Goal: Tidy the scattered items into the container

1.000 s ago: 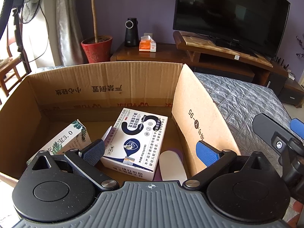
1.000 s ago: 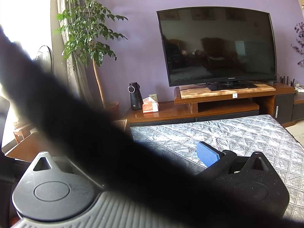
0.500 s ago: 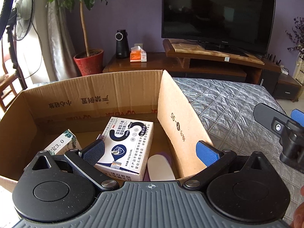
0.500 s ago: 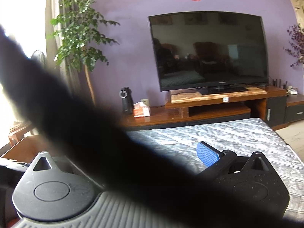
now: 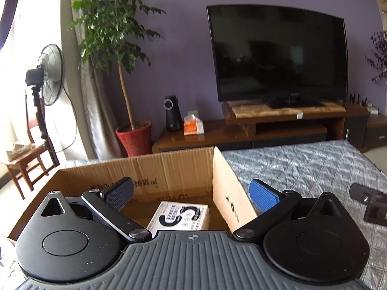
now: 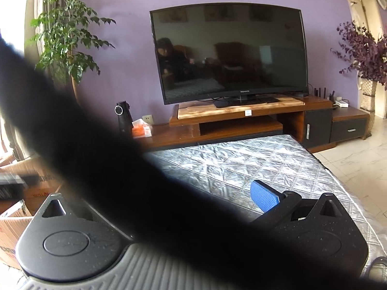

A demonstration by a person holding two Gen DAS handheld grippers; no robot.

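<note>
A brown cardboard box (image 5: 169, 166) stands open on the quilted grey bed cover (image 5: 302, 166). Inside it lies a white carton with a dark blue print (image 5: 180, 217), partly hidden behind the body of my left gripper (image 5: 191, 195). That gripper hovers above the box's near side, open, with nothing between its pads. My right gripper (image 6: 191, 195) is over the bed cover to the right of the box (image 6: 24, 222). Its blue right pad (image 6: 263, 198) stands wide out. A dark blurred strap (image 6: 121, 159) hides its left finger. Part of the right gripper (image 5: 370, 205) shows in the left wrist view.
Beyond the bed stands a wooden TV bench (image 5: 278, 130) with a large dark TV (image 5: 278, 58), a black speaker (image 5: 173, 113) and an orange tissue pack (image 5: 192, 126). A potted tree (image 5: 134, 137), a fan (image 5: 49, 77) and a wooden chair (image 5: 23, 159) are at the left.
My left gripper has risen and tilted up, so the box sits lower in view. The leaf-print carton and the white and purple item are out of sight. The right view shifted slightly.
</note>
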